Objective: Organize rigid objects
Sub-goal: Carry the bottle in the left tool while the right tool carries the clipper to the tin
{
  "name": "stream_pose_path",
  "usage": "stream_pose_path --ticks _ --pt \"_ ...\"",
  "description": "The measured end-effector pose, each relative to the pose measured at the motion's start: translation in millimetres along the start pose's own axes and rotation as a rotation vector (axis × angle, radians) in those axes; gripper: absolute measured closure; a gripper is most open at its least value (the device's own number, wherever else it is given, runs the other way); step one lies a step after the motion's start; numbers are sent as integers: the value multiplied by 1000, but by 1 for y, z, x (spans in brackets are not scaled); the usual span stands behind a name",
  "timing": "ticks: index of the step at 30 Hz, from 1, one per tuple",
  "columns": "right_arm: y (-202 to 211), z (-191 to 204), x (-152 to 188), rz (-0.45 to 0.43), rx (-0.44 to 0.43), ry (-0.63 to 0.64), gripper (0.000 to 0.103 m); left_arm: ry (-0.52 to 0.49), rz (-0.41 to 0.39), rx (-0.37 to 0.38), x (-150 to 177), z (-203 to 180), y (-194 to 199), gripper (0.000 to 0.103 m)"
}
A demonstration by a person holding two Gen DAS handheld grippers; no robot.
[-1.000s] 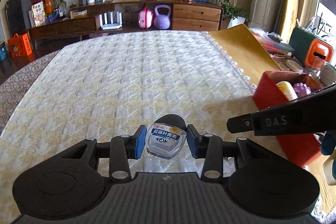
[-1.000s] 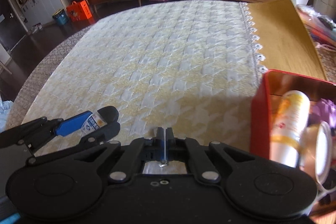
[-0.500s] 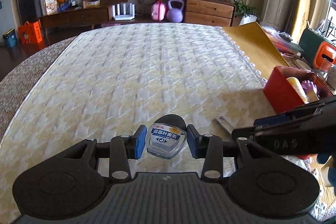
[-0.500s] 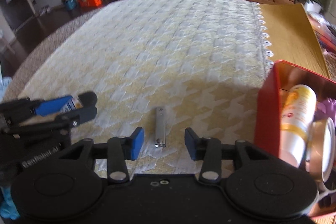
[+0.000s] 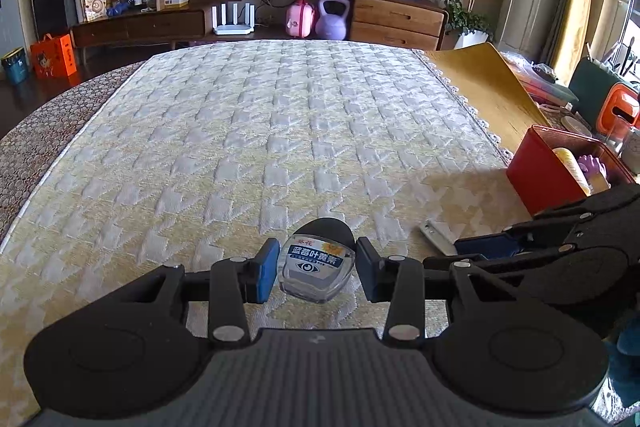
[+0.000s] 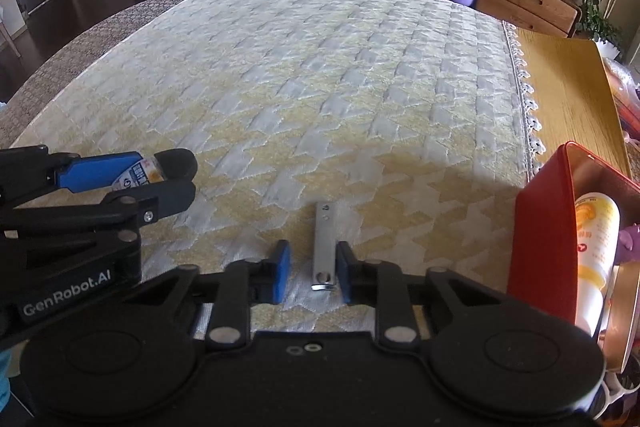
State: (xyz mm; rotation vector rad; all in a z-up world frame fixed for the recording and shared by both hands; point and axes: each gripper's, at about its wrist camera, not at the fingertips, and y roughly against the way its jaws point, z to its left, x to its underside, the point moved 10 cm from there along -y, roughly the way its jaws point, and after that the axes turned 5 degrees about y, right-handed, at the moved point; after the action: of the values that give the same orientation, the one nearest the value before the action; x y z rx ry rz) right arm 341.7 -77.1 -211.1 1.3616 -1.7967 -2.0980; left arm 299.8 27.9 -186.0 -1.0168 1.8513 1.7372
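Observation:
My left gripper (image 5: 316,273) is open around a small clear bottle (image 5: 318,267) with a blue label and black cap, lying on the quilted cloth; small gaps show on both sides. It also shows in the right wrist view (image 6: 140,175). My right gripper (image 6: 311,275) is open, its fingers either side of a flat metal nail clipper (image 6: 325,247) lying on the cloth. The clipper also shows in the left wrist view (image 5: 436,235). A red box (image 6: 540,247) at the right holds a yellow-white tube (image 6: 596,247).
The yellow-white quilted cloth (image 5: 280,131) covers the table; bare wood (image 6: 568,87) lies beyond its lace edge at the right. A purple item (image 5: 592,165) sits in the red box (image 5: 540,175). A sideboard with clutter stands far behind.
My right gripper opened and let go of the nail clipper, which now lies flat between its fingers. The left gripper's jaws stand slightly wider around the bottle.

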Motion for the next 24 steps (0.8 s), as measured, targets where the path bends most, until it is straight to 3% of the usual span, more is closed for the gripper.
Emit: stream_pose_path --ticks 1,5,11,24 --pt "1 1 1 -2 4 2 92 -2 -1 2 0 -1 1 63" --pt "3 2 3 -6 17 10 93 -16 0 12 0 -5 6 63" --pt "20 -7 12 -19 8 -81 93 -35 -4 24 -3 -14 18 63" --pt "104 -47 26 -140 -28 -253 93 -90 -43 69 -11 -57 57 63"
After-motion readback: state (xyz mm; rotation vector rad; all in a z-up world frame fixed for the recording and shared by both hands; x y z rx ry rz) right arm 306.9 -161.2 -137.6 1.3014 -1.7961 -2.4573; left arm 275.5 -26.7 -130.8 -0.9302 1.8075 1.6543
